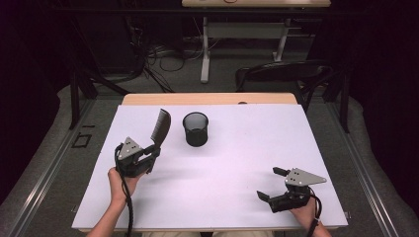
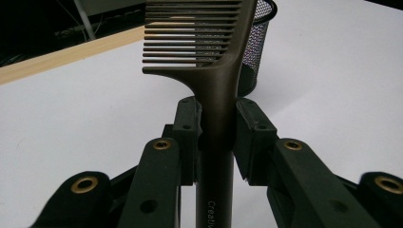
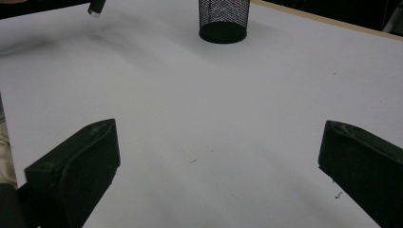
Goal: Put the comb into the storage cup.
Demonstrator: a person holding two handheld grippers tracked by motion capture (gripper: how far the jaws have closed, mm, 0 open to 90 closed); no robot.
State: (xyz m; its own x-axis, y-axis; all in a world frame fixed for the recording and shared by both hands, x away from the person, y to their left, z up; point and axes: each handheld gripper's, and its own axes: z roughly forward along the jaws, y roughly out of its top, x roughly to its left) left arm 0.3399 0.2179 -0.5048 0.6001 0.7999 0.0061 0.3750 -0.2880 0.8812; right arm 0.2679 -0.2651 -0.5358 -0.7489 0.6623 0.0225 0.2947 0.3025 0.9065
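A dark comb [image 1: 161,127] is clamped by its handle in my left gripper [image 1: 152,149], teeth end raised and leaning toward the black mesh cup [image 1: 195,129]. In the left gripper view the comb [image 2: 209,57] stands straight up between the two jaws, pads pressed on both sides of its handle, with the mesh cup [image 2: 252,52] just behind it to the right. My right gripper [image 1: 272,183] rests low over the white tabletop near the front right, jaws spread wide with nothing between them. The right gripper view has the mesh cup [image 3: 223,19] far ahead.
The white mat [image 1: 237,163] covers a wooden table [image 1: 207,98]. Beyond the far edge stand a dark chair [image 1: 286,74], cables on the floor and another table's legs [image 1: 205,49].
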